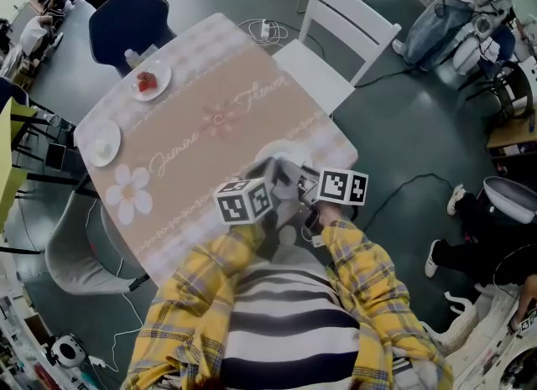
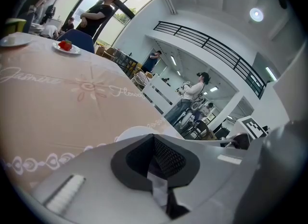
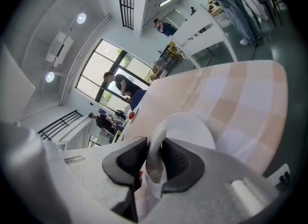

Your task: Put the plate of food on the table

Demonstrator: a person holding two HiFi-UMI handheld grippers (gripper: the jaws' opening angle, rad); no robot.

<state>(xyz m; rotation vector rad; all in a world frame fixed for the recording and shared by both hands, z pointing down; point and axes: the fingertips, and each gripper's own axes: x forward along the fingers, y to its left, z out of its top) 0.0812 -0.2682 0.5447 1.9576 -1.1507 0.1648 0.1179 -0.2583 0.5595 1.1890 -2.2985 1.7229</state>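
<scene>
Yellow plaid sleeves [image 1: 369,283] sit closest to my head camera, reaching toward the near edge of the table [image 1: 252,70], which wears a peach cloth with a pale checked border.

At that near edge, between my two claws, is the white plate [image 1: 277,164]. It shows as a pale dome in the left gripper view [image 2: 134,132] and as a tilted oval over the cloth in the right gripper view [image 3: 192,129]. I cannot make out what lies in it, or whether it touches the cloth.

Well apart from it, at the far left of the table, a small plate [image 1: 151,80] carries a piece of red food [image 1: 147,83]; the left gripper view shows both in the distance [image 2: 66,48] [image 2: 65,45]. Nearer along the left edge lies a white dish [image 1: 102,143], its contents unclear to me.

My left gripper [image 2: 155,163] has its dark pads drawn in on a strip of the plate's white rim. My right gripper [image 3: 154,158] is likewise clamped on the rim, which stands upright between its pads.

Cursive lettering [image 1: 218,120] across the cloth reads "Jasmine Flower", with a white daisy [image 1: 130,193] printed beside it.
</scene>
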